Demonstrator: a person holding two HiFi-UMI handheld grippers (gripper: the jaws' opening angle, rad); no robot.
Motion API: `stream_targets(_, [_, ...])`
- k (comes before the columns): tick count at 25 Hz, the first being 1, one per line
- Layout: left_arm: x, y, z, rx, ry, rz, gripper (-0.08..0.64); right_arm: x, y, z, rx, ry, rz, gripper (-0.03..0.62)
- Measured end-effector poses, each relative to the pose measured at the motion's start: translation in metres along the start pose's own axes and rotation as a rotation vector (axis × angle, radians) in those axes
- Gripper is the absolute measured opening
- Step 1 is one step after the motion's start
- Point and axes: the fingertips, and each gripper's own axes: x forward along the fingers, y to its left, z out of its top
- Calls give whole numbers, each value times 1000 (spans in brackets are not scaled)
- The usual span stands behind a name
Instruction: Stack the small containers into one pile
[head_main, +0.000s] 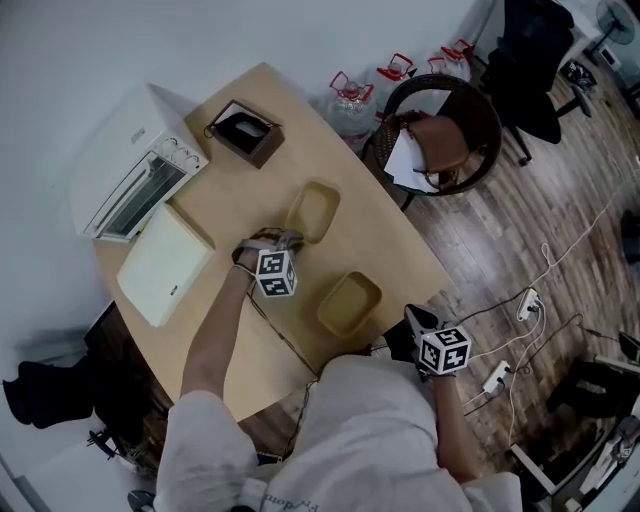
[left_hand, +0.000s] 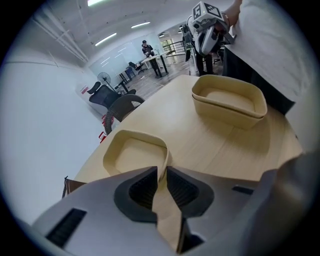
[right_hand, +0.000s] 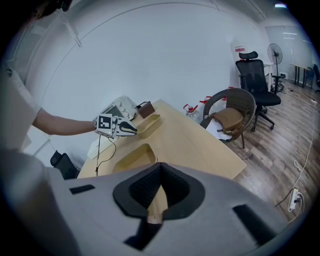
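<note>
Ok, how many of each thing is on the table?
Yellow tubs: 3, two of them seemingly nested
White oven: 1
White box: 1
Brown box: 1
Total: 6

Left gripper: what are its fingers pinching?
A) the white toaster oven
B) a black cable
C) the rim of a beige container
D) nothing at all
C: in the left gripper view, the left gripper has its fingers closed on the thin rim of the beige container.
</note>
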Motion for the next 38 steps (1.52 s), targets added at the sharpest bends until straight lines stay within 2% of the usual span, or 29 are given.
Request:
stream_targets(7, [10,0,2,123,15,-53,35,-6,-4,-10,30,-4,-37,6])
stream_targets(13, [14,2,2,204,57,-40,12,-1,4,-7,6,3,-24,6])
stream_targets(22, [-1,0,9,258,81,14,9,-5,3,-7,-20,1,-1,6])
stream_targets(38, [-44,-53,68,364,64,17,11,-29,7,-14,-86,-9,102,6])
